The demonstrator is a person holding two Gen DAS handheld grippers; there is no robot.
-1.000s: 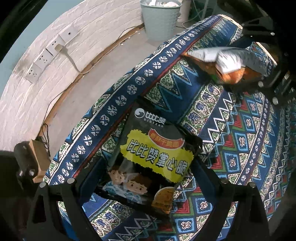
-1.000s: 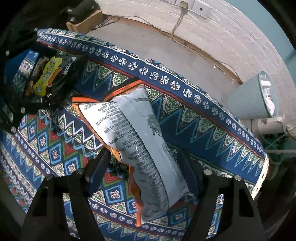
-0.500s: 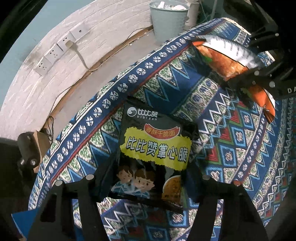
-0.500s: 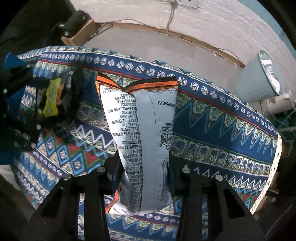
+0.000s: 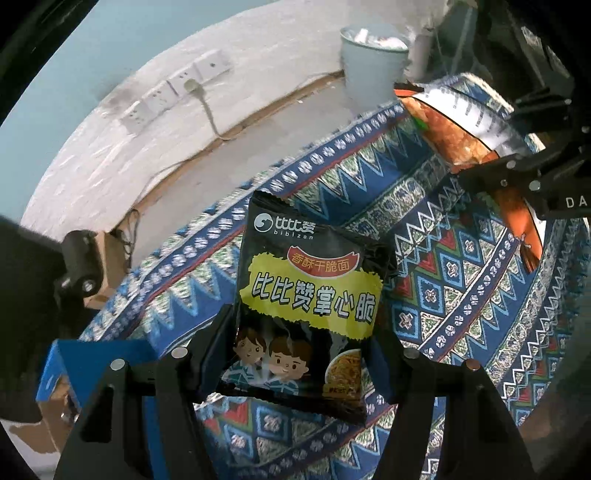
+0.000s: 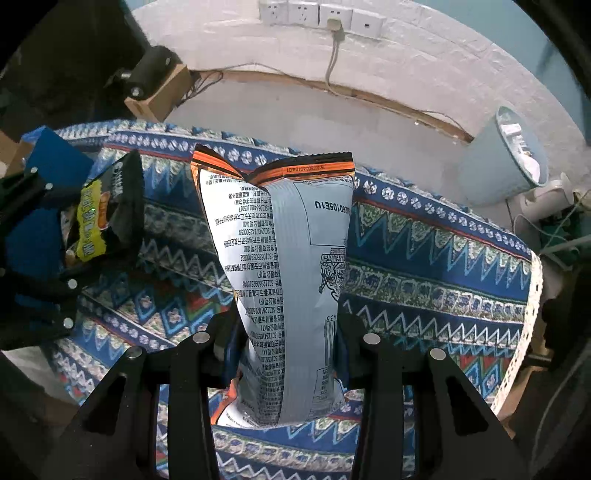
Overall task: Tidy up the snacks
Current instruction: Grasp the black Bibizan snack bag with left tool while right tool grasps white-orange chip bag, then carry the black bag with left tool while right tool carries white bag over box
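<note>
My left gripper (image 5: 301, 354) is shut on a black and yellow noodle snack packet (image 5: 310, 295), held up off the patterned tablecloth (image 5: 443, 325). My right gripper (image 6: 284, 350) is shut on a tall silver and orange chip bag (image 6: 284, 251), printed back facing the camera, also lifted above the cloth. In the left wrist view the chip bag (image 5: 465, 129) shows at the upper right in the right gripper's fingers (image 5: 517, 173). In the right wrist view the black packet (image 6: 107, 210) shows at the far left in the left gripper.
A blue cardboard box (image 5: 92, 365) stands at the table's left end. Beyond the far table edge are bare floor, a pale waste bin (image 5: 373, 62), a white brick wall with sockets (image 6: 317, 14) and a small wooden block (image 6: 159, 92).
Both grippers closed on their packets and lifted them off the cloth. The chip bag went from lying flat to standing upright in the right jaws. The blue box came into view.
</note>
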